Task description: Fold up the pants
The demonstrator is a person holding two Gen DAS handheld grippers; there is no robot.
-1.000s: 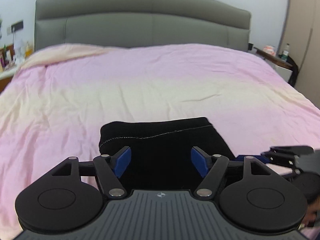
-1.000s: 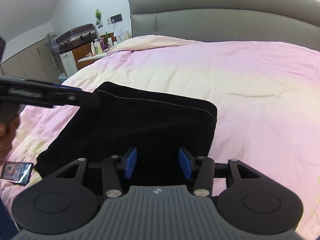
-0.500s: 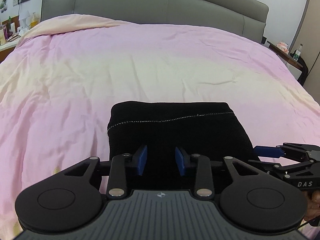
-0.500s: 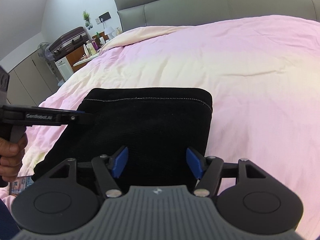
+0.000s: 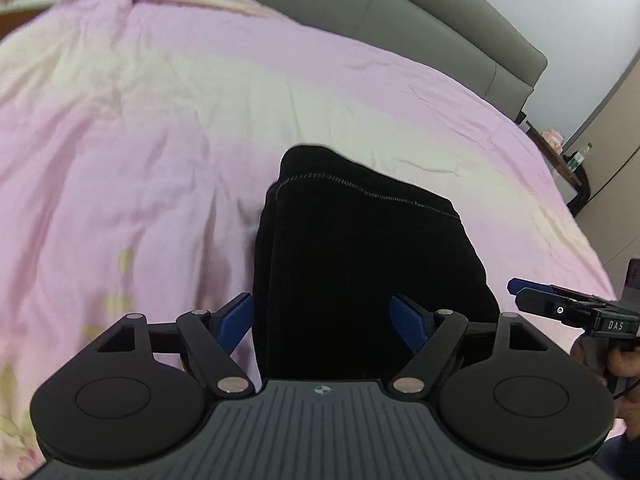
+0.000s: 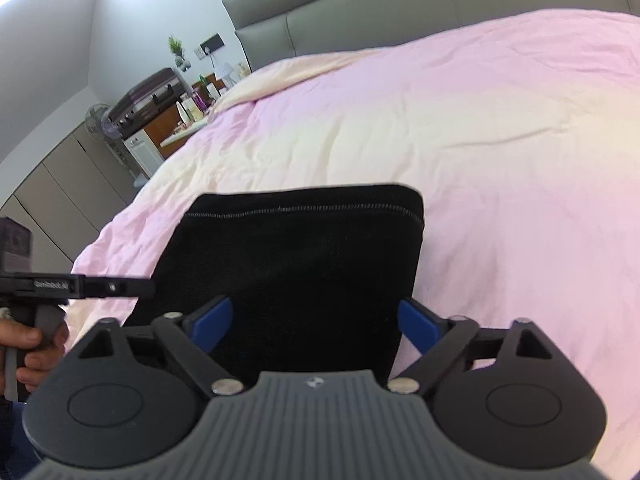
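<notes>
So the black pants [image 5: 360, 264] are lying on the bed [image 5: 160, 128], already down to a compact rectangle, and both tools are hanging over its near end. My guess is that's on purpose: each one sits over its own near corner, so the near edge can be picked up evenly or just patted flat.

Left gripper [image 5: 322, 322]: jaws are opening, spread wide. The left blue pad sits just off the pants' left edge over the pink cover, and the right pad is over black cloth. So the left edge of the bundle runs between the jaws, but nothing is pinched.

Right gripper [image 6: 316, 322]: same deal, jaws opening and about as wide as they go. Its left pad is over the cloth, its right pad just past the right edge of the pants, over the bed. No pinch here either.

The pants themselves look thick and soft, very dark, with a pale stitched line running across just short of the far edge. In the left wrist view you can see stacked layers along the left side, and that far-left corner bulges up a bit. Sides look fairly straight, so to me the fold looks close to done.
</notes>
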